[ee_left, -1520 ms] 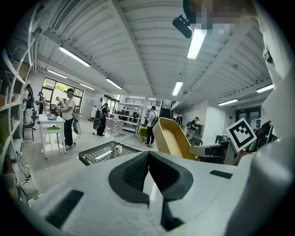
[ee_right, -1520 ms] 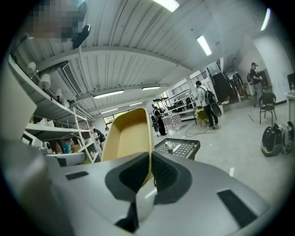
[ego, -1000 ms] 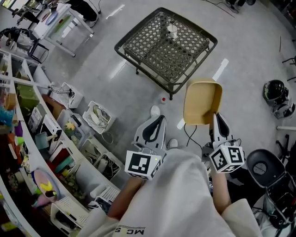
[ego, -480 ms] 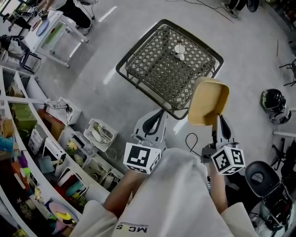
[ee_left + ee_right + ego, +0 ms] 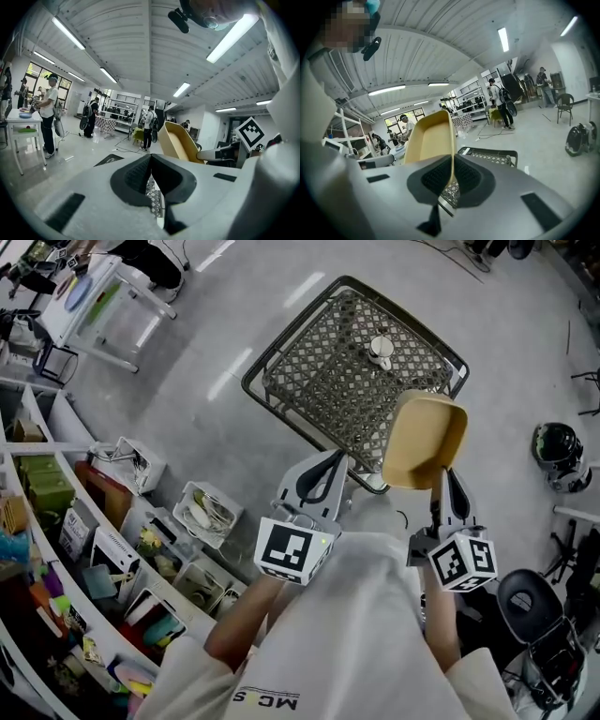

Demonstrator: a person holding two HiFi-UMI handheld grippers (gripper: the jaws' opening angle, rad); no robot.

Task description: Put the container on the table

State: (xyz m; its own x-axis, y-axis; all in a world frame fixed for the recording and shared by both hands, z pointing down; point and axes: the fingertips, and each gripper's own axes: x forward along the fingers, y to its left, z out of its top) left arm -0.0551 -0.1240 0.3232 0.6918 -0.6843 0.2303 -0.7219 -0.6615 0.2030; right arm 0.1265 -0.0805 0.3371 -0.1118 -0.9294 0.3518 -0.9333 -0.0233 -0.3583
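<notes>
Closer now than a second ago, the table (image 5: 319, 381) has slid down the head view towards the grippers, and the container (image 5: 424, 440), which then showed against bare floor, now overlaps the table's near corner. So the person has walked up to it, carrying the load.

The container, a shallow yellow tray, is held up in the air, tilted on edge with its hollow side to the left. The right gripper (image 5: 441, 486) is clamped on one thin side wall; in the right gripper view the wall (image 5: 429, 138) runs straight down between the two pads, pinched tight. The left gripper (image 5: 328, 465) carries nothing: its jaws are pressed together with only mesh of the table showing past them, and the container (image 5: 177, 143) shows off to its right.

My reading is that the carry is nearly done and the placing not yet begun. The next move calls for reaching further over the mesh top, turning the container flat with its base down, lowering it until it rests, then letting go. A small white thing (image 5: 381, 348) stands on the far part of the top, so the near half looks the safer spot.

As for writing, only upside-down letters on the shirt hem (image 5: 267, 701) can be read, seemingly "MC"; the cubes bear black and white square markers, no words
</notes>
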